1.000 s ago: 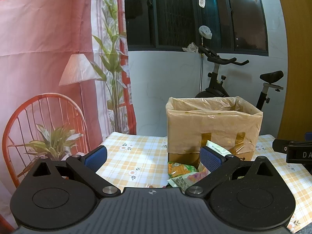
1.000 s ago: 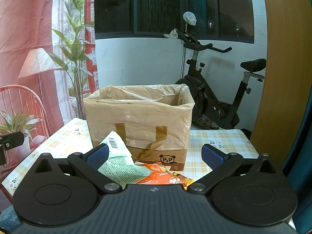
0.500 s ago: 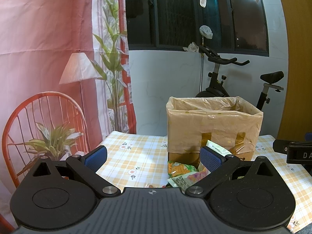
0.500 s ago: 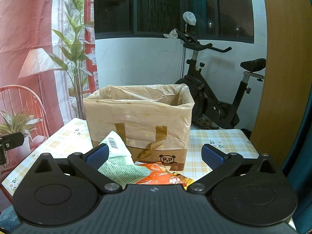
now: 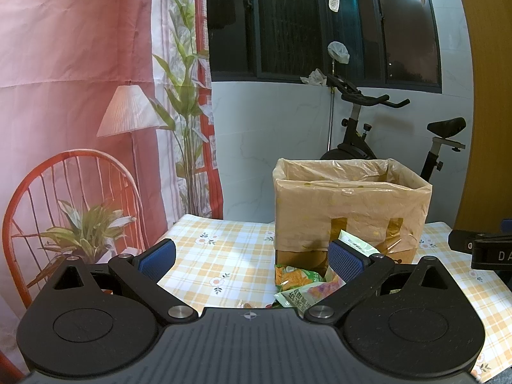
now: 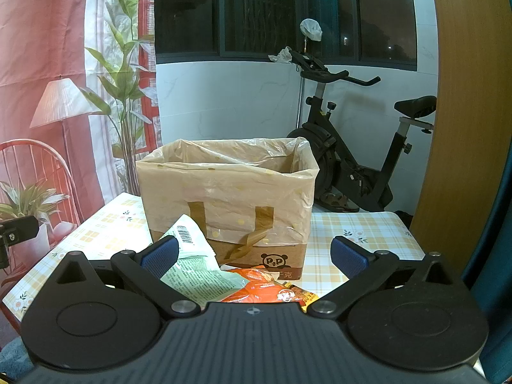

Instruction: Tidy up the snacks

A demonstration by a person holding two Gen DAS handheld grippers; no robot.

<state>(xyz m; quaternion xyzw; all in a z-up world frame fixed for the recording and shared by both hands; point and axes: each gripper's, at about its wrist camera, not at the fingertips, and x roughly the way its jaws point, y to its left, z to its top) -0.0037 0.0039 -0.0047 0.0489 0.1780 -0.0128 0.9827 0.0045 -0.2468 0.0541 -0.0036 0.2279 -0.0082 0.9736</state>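
Both grippers, left gripper [image 5: 251,256] and right gripper [image 6: 252,254], hover with jaws apart, holding nothing. Just beyond, crinkled snack packets [image 6: 204,280], pale green with a barcode, orange-red, lie on the checked counter [image 6: 358,227] against the plastic-lined cardboard box [image 6: 227,192], which bears a panda logo.

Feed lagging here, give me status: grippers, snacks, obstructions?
Left gripper open, right gripper open, both empty. Snack packets on table before lined box. Nothing blocking.
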